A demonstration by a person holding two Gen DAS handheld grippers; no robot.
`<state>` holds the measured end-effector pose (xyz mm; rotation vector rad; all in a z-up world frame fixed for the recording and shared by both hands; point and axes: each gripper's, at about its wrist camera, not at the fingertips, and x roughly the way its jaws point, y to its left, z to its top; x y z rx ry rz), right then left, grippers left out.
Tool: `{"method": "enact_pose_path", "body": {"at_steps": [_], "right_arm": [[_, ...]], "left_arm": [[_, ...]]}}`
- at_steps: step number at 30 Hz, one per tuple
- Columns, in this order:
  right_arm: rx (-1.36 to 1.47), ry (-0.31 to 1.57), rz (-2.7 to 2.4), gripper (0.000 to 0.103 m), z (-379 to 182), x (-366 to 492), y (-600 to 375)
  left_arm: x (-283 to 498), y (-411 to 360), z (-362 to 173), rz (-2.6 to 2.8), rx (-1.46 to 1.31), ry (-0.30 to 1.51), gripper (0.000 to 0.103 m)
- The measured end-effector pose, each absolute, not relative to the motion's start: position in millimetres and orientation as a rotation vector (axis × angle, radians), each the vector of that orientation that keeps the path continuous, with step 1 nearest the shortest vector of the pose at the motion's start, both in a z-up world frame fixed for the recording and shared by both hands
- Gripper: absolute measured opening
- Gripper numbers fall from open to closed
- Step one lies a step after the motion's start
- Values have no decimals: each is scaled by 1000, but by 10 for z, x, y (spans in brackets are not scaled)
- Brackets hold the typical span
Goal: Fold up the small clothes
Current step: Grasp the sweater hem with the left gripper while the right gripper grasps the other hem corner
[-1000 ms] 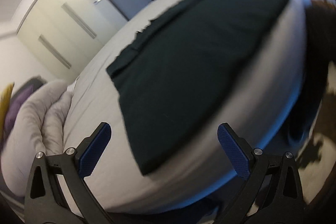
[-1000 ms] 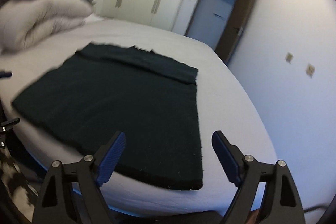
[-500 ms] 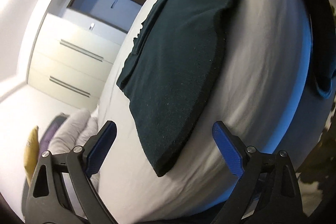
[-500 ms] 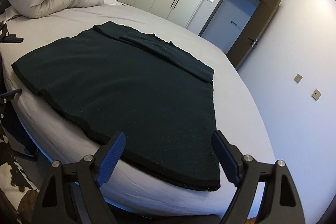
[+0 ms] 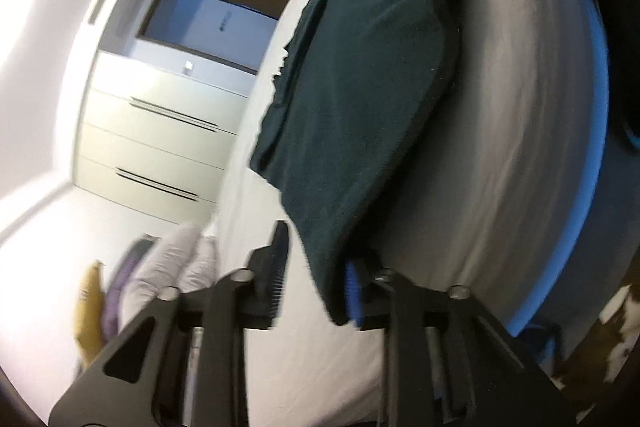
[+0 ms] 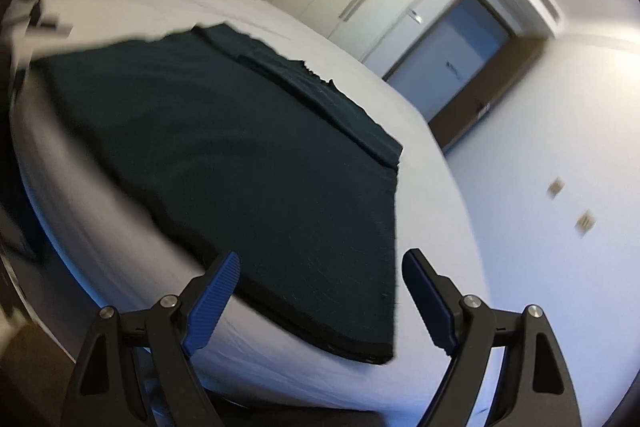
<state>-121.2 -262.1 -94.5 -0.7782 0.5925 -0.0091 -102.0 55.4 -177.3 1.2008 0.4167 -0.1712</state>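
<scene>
Dark green garment [image 6: 248, 163] is laid flat on the bed [image 6: 432, 195], near its front edge; only 1 narrow strip along the far side looks folded over. Left tongs [image 5: 316, 275] are closing, the garment's near corner seen between the fingers; pad contact is too blurred to confirm. Right tongs [image 6: 320, 295] are spread wide over the other near corner, nothing pinched. Main fold judged not yet begun.

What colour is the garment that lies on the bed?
The garment is very dark green, almost black, plain without a pattern. The right wrist view shows it best.
</scene>
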Motion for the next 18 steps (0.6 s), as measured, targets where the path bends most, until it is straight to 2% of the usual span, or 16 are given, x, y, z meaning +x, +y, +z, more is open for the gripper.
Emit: {"method": "enact_pose_path", "body": {"at_steps": [1,3,10,18], "right_arm": [[-837,593,-13,82,-1003,-1254,-2620],[-922,605,-18,79,-1103,-1318,-2644],[-985,675,-30,70,-1244,-1344,-2778],[-1144,688,-26,70,-1447,-1306,-2752]], "left_arm": [[-1008,565,-1753,-191,1171,442,8],[-986,577,-1719,-212,1134,462,5],[-1028,582,-1498,-242,1036,445,4],[-886,677,-1163,-212,854,454,4]]}}
